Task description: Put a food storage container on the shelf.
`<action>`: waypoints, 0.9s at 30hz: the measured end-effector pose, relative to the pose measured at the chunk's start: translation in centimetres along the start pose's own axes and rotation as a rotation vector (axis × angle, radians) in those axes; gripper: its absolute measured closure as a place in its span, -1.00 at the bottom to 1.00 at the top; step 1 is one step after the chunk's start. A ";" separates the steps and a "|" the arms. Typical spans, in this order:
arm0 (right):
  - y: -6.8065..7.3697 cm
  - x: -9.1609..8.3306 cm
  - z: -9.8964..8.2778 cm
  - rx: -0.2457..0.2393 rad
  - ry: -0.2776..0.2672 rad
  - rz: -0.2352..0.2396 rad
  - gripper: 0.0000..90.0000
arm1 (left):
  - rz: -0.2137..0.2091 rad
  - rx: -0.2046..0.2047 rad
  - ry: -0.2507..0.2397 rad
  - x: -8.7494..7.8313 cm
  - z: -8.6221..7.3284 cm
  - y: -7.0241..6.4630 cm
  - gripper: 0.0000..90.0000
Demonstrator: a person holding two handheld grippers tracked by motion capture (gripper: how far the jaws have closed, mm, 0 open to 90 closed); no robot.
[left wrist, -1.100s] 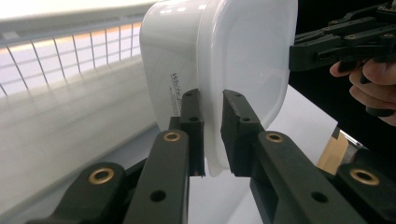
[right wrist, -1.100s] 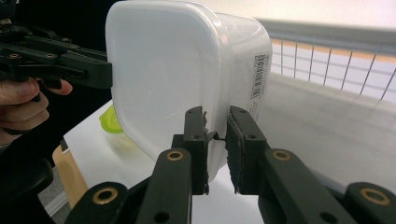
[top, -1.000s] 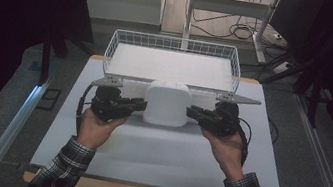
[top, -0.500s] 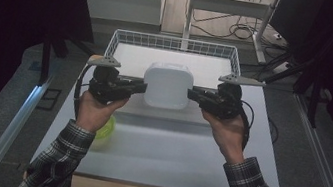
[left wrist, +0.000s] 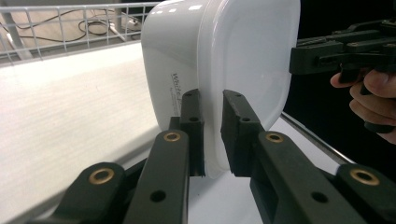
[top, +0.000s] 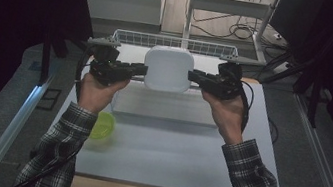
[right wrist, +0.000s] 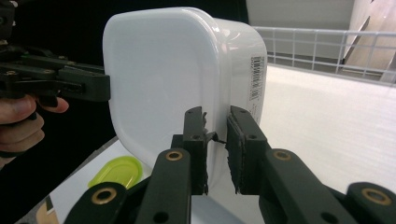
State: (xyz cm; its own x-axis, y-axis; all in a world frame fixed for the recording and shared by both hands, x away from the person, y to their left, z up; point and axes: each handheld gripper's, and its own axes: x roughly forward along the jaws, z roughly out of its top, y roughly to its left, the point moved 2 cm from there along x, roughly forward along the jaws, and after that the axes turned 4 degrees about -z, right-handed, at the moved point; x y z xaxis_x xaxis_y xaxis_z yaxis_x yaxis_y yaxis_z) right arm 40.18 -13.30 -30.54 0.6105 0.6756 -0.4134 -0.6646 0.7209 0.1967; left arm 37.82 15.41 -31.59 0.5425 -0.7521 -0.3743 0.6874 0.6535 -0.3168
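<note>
Dark surroundings enclose a pale tabletop, with cables lying on the floor beyond its far edge. A white wire basket stands at the far end of the tabletop, and a small yellow-green lid lies on the near left part of the surface, beside the person's left sleeve.

A white plastic container is held clear of the tabletop, in front of the basket's near wall, between the two grippers. It hangs with its bottom turned towards the high view, and its rim runs vertically in both gripper views. Small printed lettering shows on one side wall and a barcode label on the opposite one.

The left gripper comes in from the left; its jaws are nearly closed and clamp the container's rim, one pad on each face of the rim. The right gripper comes in from the opposite side, and its jaws are likewise nearly closed and pinch the rim there. In the high view both grippers sit level with each other, each gripped by a hand with a plaid sleeve behind it.
</note>
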 end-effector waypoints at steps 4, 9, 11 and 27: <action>-0.6 0.5 0.6 0.014 -0.004 -0.007 0.74 | 0.003 -0.005 0.004 0.6 0.7 0.7 0.77; -1.3 1.2 1.0 0.034 0.001 -0.014 0.74 | 0.007 -0.019 0.003 1.3 1.2 1.5 0.77; -1.6 1.5 1.1 0.036 0.006 -0.018 0.74 | 0.009 -0.026 0.003 1.7 1.3 1.7 0.77; -2.5 3.0 1.3 0.068 0.030 -0.031 0.65 | 0.033 -0.030 -0.052 3.1 1.1 2.6 0.55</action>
State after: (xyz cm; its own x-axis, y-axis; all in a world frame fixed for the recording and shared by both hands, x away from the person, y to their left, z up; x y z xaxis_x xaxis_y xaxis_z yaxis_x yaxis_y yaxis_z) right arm 44.28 -12.88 -31.12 0.6167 0.6483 -0.4465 -0.6140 0.7511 0.2427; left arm 41.81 14.70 -32.67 0.5895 -0.7329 -0.3396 0.6542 0.6798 -0.3316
